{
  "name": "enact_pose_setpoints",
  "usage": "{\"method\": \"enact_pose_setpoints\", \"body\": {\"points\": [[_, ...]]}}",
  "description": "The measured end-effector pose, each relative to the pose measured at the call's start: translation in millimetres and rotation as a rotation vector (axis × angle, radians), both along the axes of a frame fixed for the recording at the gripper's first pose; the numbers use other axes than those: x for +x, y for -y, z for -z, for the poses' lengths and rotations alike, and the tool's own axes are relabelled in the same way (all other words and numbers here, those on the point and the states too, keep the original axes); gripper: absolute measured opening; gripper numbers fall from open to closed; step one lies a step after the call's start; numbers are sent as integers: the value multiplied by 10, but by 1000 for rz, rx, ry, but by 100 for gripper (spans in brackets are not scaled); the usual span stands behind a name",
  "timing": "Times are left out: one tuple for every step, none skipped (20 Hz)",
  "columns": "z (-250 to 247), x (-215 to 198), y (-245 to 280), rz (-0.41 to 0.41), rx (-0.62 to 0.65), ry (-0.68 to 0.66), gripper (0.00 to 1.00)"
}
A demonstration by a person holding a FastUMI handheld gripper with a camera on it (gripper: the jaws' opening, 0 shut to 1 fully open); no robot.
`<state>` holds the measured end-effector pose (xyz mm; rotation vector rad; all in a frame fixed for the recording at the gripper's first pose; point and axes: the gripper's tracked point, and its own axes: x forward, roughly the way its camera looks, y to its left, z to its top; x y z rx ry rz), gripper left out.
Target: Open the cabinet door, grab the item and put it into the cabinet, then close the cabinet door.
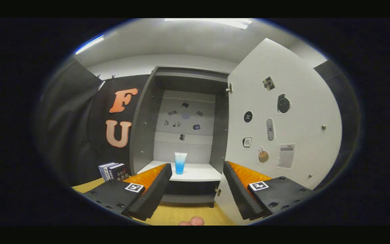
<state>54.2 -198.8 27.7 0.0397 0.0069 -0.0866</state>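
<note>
Blue-and-white, the tube [180, 162] stands upright on the cabinet's white shelf [198, 173], beyond my gripper [197, 176], whose fingers are spread with nothing between them. I see the cabinet door [283, 128] swung open on the right, stickers on its inner face.

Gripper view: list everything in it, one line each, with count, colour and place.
cabinet: one, grey, ahead of the fingers.
cabinet door: one, white, swung open on the cabinet's right, stickers on its inner face.
tube: one, blue and white, upright on the cabinet's white shelf, beyond the fingers.
books: a few, dark, left of the cabinet.
table: one, light wood, under the fingers.
fingertip: one, the person's, below the gripper.
gripper: one, fingers open, holding nothing.
</note>
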Motion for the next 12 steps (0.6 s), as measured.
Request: {"method": "enact_pose_setpoints", "body": {"points": [[56, -133, 40, 0, 3, -11, 97], [79, -266, 58, -2, 9, -12, 97], [94, -399, 86, 1, 17, -8, 98], [126, -519, 150, 8, 23, -10, 98], [168, -617, 204, 18, 23, -17, 97], [239, -730, 304, 39, 12, -35, 97], [255, -779, 399, 66, 1, -52, 97], [307, -870, 526, 102, -16, -69, 97], [359, -962, 665, 149, -35, -71, 97], [376, -1028, 790, 191, -41, -70, 97], [412, -1106, 904, 224, -39, -76, 97], [462, -1171, 1017, 260, -33, -79, 97]]}}
